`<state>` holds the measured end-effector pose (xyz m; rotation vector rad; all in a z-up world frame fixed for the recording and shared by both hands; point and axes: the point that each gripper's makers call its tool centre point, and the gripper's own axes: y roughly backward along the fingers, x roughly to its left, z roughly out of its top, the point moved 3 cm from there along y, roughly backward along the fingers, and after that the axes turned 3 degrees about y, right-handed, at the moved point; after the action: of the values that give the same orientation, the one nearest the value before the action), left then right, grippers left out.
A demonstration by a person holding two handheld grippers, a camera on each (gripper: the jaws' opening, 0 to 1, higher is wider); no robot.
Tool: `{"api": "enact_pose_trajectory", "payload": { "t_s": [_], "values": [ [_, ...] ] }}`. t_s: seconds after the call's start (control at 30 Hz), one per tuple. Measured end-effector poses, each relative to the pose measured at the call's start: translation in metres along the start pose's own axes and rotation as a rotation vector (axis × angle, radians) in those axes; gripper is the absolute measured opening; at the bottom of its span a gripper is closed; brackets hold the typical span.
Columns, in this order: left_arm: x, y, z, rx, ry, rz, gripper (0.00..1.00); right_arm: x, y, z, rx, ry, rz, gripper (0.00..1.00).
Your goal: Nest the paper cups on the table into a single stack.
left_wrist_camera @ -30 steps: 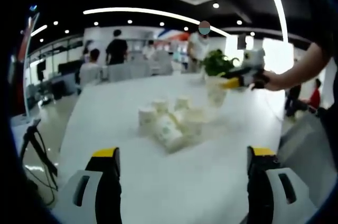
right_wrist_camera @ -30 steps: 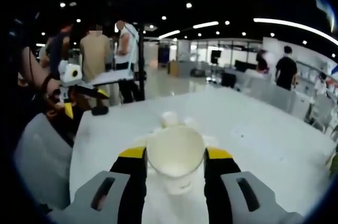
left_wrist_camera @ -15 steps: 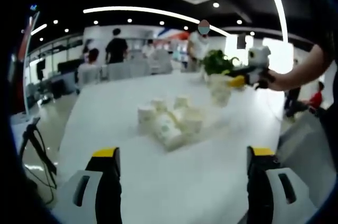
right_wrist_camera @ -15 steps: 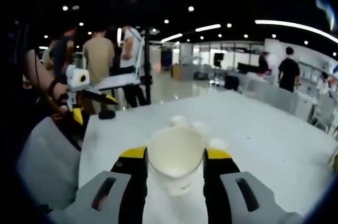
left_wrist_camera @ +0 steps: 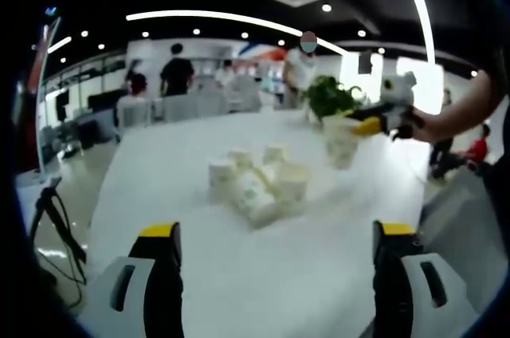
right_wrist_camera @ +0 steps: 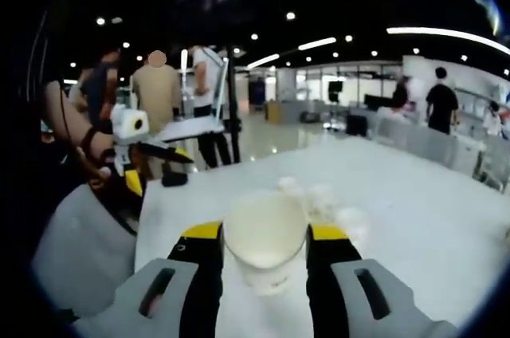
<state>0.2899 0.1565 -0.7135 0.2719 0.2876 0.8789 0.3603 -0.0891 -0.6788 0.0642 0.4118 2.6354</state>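
Observation:
Several white paper cups (left_wrist_camera: pixel 256 182) lie clustered on the white table (left_wrist_camera: pixel 263 274); some stand upright and one lies on its side. My left gripper (left_wrist_camera: pixel 276 230) is low over the near table edge, jaws wide apart and holding nothing. My right gripper (left_wrist_camera: pixel 362 126) comes in from the right, above and beyond the cluster, shut on a paper cup (left_wrist_camera: pixel 342 141). In the right gripper view that held cup (right_wrist_camera: pixel 264 268) sits mouth up between the jaws of my right gripper (right_wrist_camera: pixel 264 234). The cup cluster (right_wrist_camera: pixel 315 196) lies beyond it, and the left gripper (right_wrist_camera: pixel 155 169) is at the left.
A green potted plant (left_wrist_camera: pixel 327 96) stands at the table's far end. Several people stand in the office behind. The person's arm (left_wrist_camera: pixel 458 107) reaches in from the right. A tripod leg (left_wrist_camera: pixel 56 218) stands on the floor left of the table.
The right gripper with its cup has drifted right and slightly lower in the left gripper view. The left gripper and the cup cluster have stayed where they were.

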Motion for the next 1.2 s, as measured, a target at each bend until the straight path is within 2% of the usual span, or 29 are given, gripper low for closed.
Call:
{"api": "enact_pose_trajectory", "payload": {
  "t_s": [0.3,0.5,0.7,1.2],
  "values": [
    [-0.002,-0.001,0.000,0.002,0.001,-0.003,1.00,0.019,-0.001,-0.001,-0.024,-0.016,0.046,0.37],
    [-0.002,-0.003,0.000,0.008,-0.012,-0.006,1.00,0.033,-0.007,-0.005,-0.014,-0.014,0.097,0.37],
    [-0.001,-0.003,0.000,0.009,-0.002,-0.006,1.00,0.043,-0.013,0.000,-0.031,-0.013,0.127,0.37],
    [0.000,-0.001,-0.002,0.013,0.002,-0.002,0.99,0.076,-0.020,-0.010,-0.017,-0.016,0.201,0.37]
  ]
}}
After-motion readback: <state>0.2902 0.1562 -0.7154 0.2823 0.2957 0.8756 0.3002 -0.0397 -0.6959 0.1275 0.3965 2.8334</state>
